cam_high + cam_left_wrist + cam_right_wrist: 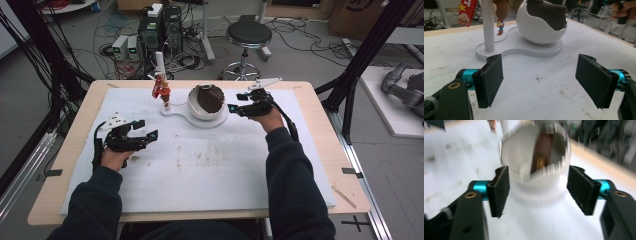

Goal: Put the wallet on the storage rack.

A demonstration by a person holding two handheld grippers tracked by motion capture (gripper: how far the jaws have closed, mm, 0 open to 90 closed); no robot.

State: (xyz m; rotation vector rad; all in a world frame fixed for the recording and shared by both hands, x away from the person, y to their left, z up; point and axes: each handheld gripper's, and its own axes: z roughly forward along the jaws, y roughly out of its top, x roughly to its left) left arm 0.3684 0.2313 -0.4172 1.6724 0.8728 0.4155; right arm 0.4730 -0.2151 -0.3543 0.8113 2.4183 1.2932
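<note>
A white round pod [206, 102] with a dark brown inside stands on a flat white base [175, 111] at the far middle of the mat. From the base rises a white post [160, 62], and a small toy figure [162, 90] hangs from it. My right gripper [236, 103] is just right of the pod, open, with nothing between its pads. In the right gripper view the blurred pod [524, 157] lies just beyond the gripper [537, 190]. My left gripper [149, 128] rests open at the left of the mat, its jaws [539, 82] wide apart facing the pod [534, 32], the post [488, 25] and the figure [501, 15].
A stained white mat [210, 165] covers the wooden table [75, 150]. A red strap [467, 12] hangs beside the post. Beyond the far edge stand a black stool [248, 35], computer boxes [160, 27] and loose cables. Black frame poles [365, 50] flank the table.
</note>
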